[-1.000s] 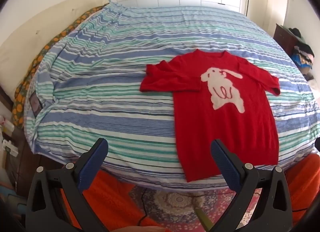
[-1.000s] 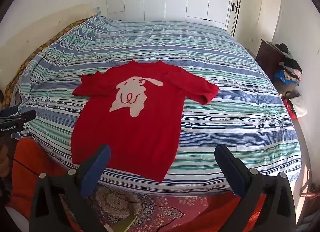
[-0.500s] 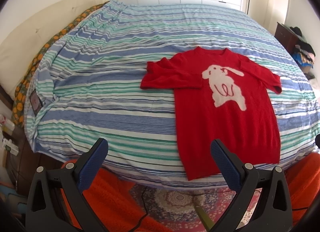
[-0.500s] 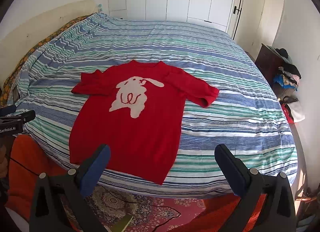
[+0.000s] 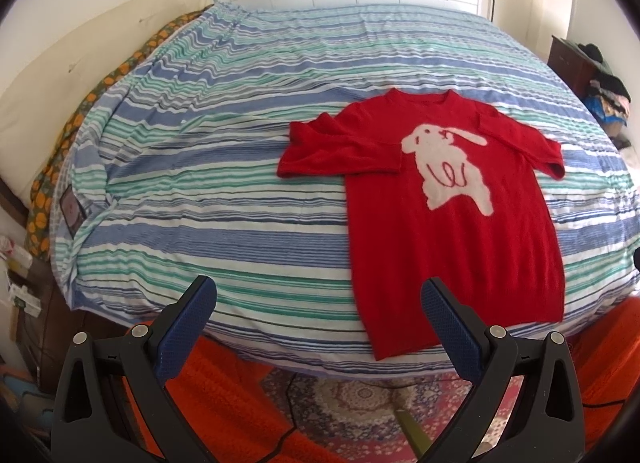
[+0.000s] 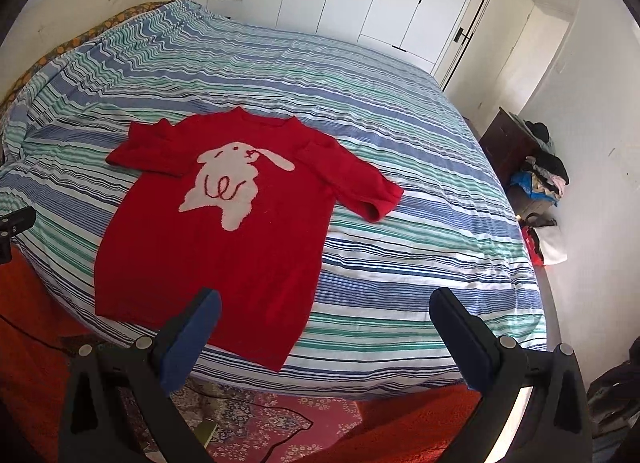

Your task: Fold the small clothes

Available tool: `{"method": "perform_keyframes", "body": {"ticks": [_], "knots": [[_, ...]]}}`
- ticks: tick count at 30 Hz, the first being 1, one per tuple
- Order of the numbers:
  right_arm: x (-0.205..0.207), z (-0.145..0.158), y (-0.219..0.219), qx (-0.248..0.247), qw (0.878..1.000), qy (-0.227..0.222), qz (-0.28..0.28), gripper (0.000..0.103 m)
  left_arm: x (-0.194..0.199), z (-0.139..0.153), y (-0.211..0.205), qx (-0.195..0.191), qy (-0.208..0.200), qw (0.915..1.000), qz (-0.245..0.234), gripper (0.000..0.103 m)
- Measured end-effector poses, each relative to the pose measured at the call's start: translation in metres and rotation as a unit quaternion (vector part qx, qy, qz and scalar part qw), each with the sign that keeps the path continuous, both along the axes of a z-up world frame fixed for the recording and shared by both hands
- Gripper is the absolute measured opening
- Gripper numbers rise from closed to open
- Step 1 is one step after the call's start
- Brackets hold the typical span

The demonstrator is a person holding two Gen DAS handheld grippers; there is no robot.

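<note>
Striped bedspread [image 5: 224, 199] lies bare all around the red sweater [image 5: 452, 247]; nothing blocks the near bed edge.

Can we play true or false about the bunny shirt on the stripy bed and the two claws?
1. The red shirt lies face up with its white bunny showing. True.
2. The left claw is pinching the shirt's hem. False: it is wide open, holds nothing and is short of the bed.
3. The shirt lies on the striped bedspread, near the edge closest to the claws. True.
4. The right claw is shut. False: its jaws stand wide apart.
5. The shirt is already folded into a small square. False: the body is spread flat, and only the sleeves lie a little crumpled.
</note>
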State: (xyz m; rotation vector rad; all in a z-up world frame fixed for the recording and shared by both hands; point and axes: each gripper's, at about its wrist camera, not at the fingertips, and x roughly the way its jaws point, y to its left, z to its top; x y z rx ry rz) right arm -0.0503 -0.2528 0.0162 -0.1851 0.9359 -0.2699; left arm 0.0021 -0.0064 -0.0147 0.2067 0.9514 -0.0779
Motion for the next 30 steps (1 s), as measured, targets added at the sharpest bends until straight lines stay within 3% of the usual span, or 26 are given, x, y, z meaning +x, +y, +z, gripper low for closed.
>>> {"method": "perform_keyframes", "body": {"ticks": [15, 22, 25, 28, 29, 30], "knots": [[0.004, -0.009, -0.015, -0.005, 1.000, 0.014, -0.014, 0.103, 0.003, -0.008, -0.018, 0.015, 0.014, 0.9997, -0.013, 0.102], [0.016, -0.026, -0.019, 0.052, 0.999, 0.002, 0.014, 0.103, 0.010, -0.016, -0.019, 0.010, 0.027, 0.9995, -0.014, 0.102], [0.043, -0.036, -0.028, 0.069, 0.995, -0.027, 0.062, 0.102, 0.015, -0.020, -0.018, 0.008, 0.031, 0.9994, -0.013, 0.102], [0.106, -0.065, -0.048, 0.046, 0.995, -0.029, 0.086, 0.102, 0.021, -0.024, -0.016, 0.007, 0.039, 0.9992, -0.010, 0.102], [0.133, -0.078, -0.057, 0.050, 0.994, -0.017, 0.090, 0.095, 0.023, -0.024, -0.016, 0.008, 0.038, 0.9992, -0.008, 0.102], [0.160, -0.092, -0.066, 0.061, 0.994, -0.003, 0.092, 0.082, 0.024, -0.024, -0.014, 0.010, 0.036, 0.9993, -0.005, 0.102]]}}
